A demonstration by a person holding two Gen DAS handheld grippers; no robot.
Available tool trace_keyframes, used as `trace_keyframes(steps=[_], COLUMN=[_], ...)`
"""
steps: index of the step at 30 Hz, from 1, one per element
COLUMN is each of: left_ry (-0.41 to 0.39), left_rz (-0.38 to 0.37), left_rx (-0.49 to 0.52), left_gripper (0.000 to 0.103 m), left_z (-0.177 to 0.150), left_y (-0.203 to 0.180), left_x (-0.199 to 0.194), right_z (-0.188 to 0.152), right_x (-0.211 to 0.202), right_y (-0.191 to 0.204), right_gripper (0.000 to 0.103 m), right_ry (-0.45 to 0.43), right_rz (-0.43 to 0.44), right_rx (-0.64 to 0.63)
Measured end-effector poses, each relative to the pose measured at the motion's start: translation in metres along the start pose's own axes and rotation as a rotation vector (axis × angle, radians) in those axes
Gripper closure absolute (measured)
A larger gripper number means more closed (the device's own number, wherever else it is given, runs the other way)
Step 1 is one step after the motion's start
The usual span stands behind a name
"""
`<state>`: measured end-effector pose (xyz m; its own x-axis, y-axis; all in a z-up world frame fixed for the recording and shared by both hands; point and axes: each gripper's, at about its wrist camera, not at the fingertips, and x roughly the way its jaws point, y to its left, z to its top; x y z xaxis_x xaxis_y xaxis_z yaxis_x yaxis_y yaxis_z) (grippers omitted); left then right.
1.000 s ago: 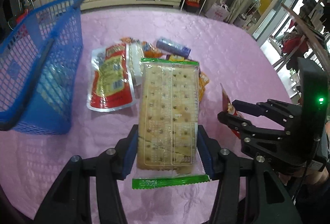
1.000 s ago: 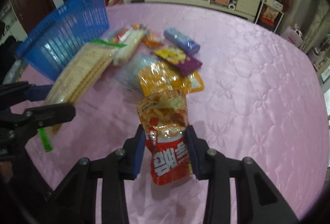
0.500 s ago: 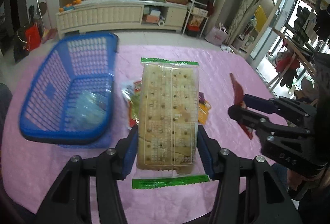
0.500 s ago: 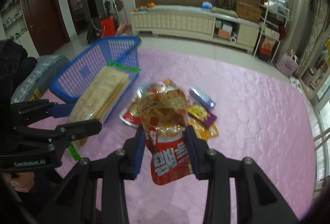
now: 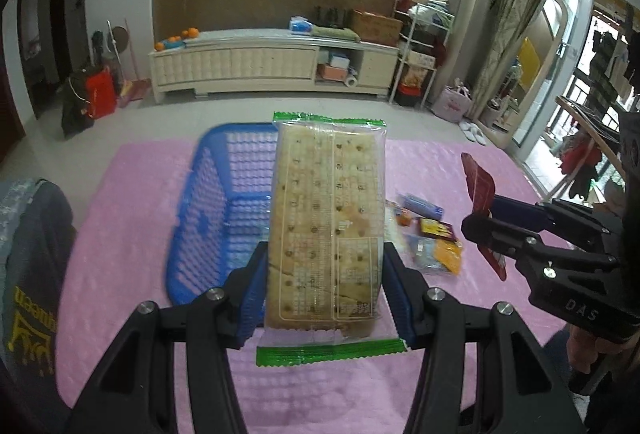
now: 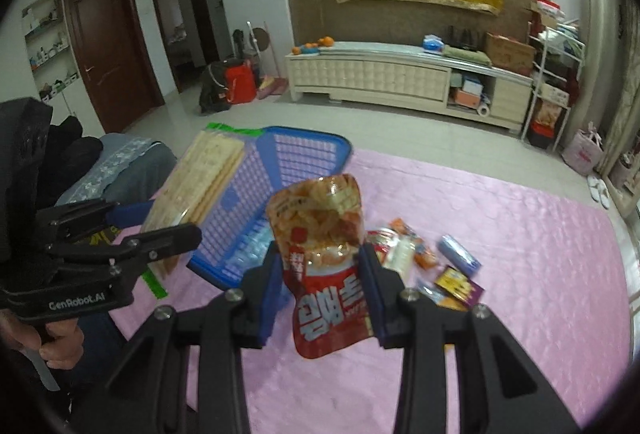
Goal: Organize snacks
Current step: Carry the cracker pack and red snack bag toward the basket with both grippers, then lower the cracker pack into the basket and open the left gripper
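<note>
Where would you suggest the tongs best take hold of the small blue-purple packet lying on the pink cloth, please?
Probably across its short width, near the middle, coming down from above. The blue-purple packet is a small elongated bar lying flat on the pink cloth, with its long sides open; only an orange wrapper lies near its left end. Both tongs are already full, so one must unload first.

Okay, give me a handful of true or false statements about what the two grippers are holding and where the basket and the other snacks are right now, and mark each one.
1. The left gripper has its jaws closed on a cracker pack. True.
2. The right gripper is empty. False: its jaws hold a red snack bag.
3. The blue basket is on the floor. False: it sits on the pink tablecloth.
4. Several small snacks lie on the cloth to the right of the basket. True.
5. The cracker pack has red sealed ends. False: they are green.
</note>
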<state>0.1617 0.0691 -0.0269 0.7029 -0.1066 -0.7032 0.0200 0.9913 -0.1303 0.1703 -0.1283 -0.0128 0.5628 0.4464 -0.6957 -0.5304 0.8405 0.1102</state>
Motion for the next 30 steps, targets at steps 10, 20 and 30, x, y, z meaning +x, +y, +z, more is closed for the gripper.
trace_keyframes(steps=[10,20,30], left_ry=[0.02,0.079,0.132], left_rz=[0.046,0.009,0.019], left_rx=[-0.008,-0.047,-0.044], left_gripper=[0.052,0.052,0.052], left_z=[0.01,0.027,0.04], left_y=[0.038,0.062,0.061], left_x=[0.018,0.047,0.079], right_z=[0.03,0.043,0.054], right_x=[0.042,0.093,0.127], right_y=[0.036,0.037,0.034], right_gripper=[0.062,0.066,0.066], right_ry=[0.036,0.095,0.127], right_rz=[0.035,0.053,0.081], right_rx=[-0.023,-0.009,0.007])
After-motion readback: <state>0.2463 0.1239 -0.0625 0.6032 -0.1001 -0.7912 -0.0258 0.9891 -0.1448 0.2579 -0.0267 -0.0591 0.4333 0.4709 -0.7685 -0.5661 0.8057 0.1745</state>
